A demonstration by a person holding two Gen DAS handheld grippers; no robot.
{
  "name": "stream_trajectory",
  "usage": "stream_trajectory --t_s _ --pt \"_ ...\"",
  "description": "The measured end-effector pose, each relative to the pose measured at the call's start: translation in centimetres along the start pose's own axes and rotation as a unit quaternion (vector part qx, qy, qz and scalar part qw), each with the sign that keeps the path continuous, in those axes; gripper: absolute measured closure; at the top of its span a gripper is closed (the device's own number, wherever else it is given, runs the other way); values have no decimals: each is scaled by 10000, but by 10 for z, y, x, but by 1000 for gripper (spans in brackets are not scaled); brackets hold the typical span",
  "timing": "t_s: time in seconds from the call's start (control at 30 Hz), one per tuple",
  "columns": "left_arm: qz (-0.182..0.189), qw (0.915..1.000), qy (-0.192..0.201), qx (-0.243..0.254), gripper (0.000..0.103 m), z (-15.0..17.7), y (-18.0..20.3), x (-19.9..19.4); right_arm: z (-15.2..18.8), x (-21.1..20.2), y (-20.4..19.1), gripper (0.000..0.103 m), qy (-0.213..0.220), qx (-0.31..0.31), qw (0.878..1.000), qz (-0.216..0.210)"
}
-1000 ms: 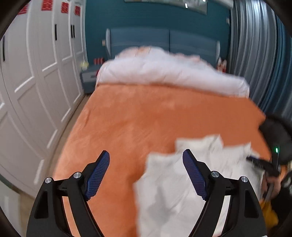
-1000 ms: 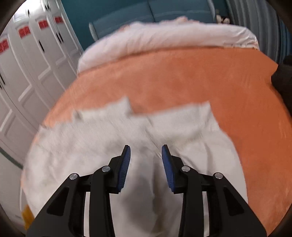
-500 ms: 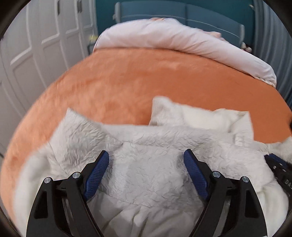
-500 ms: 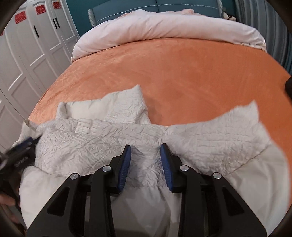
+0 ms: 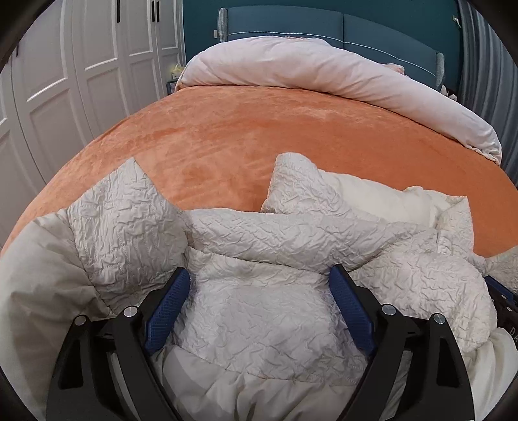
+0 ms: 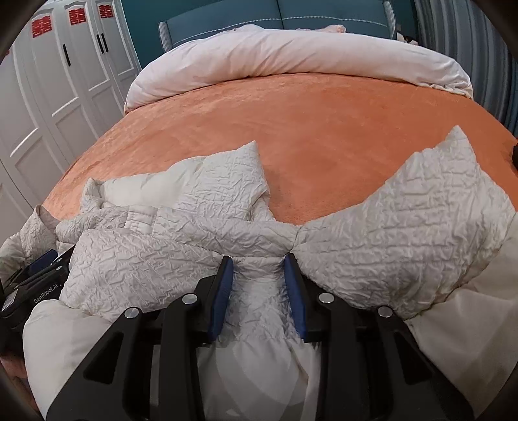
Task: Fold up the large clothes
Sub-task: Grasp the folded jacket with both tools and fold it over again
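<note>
A cream quilted padded jacket (image 5: pixel 259 311) lies rumpled at the near edge of the orange bed (image 5: pixel 246 136); it also shows in the right wrist view (image 6: pixel 404 226). My left gripper (image 5: pixel 259 285) is wide open, its blue pads straddling a fold of the jacket. My right gripper (image 6: pixel 259 268) is half-closed around a bunched fold of the jacket, with fabric filling the gap between its pads. The left gripper's body (image 6: pixel 35 285) shows at the left edge of the right wrist view.
A rolled white duvet (image 5: pixel 323 68) lies across the head of the bed before a blue headboard (image 5: pixel 323 29). White wardrobe doors (image 5: pixel 81 64) stand on the left, grey curtains (image 6: pixel 469 48) on the right. Orange bedspread (image 6: pixel 323 129) stretches beyond the jacket.
Both grippers have come down low onto the jacket. The left gripper moved over it from the left. The right gripper's jaws now have fabric bunched between them.
</note>
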State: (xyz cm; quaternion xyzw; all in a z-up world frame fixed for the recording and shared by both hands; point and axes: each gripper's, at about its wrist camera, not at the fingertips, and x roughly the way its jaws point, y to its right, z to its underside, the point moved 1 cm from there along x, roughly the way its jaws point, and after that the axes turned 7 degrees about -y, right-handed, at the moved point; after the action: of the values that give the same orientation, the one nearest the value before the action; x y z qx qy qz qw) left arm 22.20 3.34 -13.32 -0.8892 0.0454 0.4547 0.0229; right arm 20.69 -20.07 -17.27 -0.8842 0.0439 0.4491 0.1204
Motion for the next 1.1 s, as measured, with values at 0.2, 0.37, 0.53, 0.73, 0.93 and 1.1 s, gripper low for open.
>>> stream_trajectory --t_s 0.2,0.37,0.53,0.73,0.93,1.1 --pt "116 9998 -159 -36 17 -4 -3 1 -4 -1 -2 72 -92 -15 10000 5" --pt "320 9986 101 -399 17 -14 -44 -62 -20 -54 -8 69 -164 42 9998 -117" --pt "-123 9951 53 -978 16 3 -111 -95 -15 -84 -67 69 -125 -442 9980 -440" --pt "-20 9869 -516 -1525 5 50 -156 -56 13 -17 -105 69 -625 -890 9941 -5" --pt "349 9827 -416 -1768 5 61 -163 -40 5 -15 -103 69 -793 -856 9932 -36" --pt "782 9747 -424 -2052 8 62 -185 -82 -6 -69 -109 69 -493 -513 9965 -438"
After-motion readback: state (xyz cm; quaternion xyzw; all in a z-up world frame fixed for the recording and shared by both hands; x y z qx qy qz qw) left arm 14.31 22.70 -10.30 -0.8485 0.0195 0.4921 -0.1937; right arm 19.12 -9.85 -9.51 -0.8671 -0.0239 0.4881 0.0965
